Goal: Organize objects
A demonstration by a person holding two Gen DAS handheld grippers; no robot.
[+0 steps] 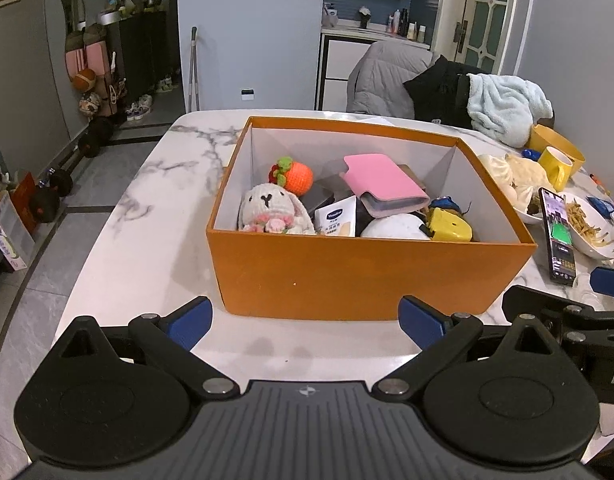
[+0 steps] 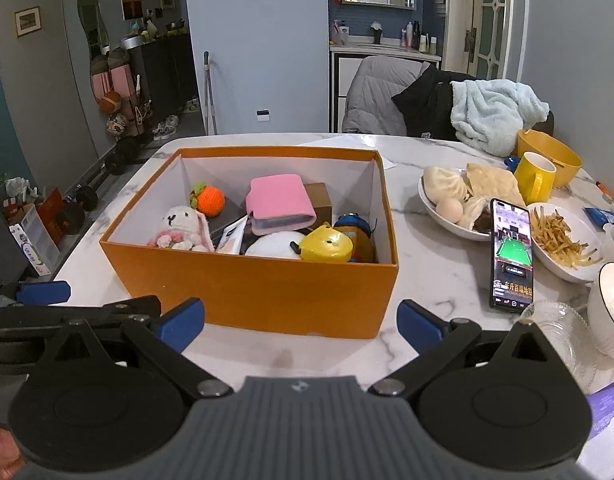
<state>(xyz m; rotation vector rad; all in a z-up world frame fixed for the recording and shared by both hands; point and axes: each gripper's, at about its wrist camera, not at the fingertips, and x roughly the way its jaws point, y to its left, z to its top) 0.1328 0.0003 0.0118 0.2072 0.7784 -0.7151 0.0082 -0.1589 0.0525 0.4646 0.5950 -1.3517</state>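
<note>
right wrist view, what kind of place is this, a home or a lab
Most likely a lived-in home, at a dining table. The marble table holds a meal: a bowl of steamed buns and a yellow mug. Jackets drape a chair, and a washbasin counter with toiletries stands behind.

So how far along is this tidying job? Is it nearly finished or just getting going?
It looks close to finished. The orange box already holds a pile of small things: a crochet bunny, a knitted orange fruit, a pink wallet and a yellow toy. Nothing is in hand: the left gripper and right gripper are both open and empty in front of the box. No loose trinkets remain visible outside it.
</note>
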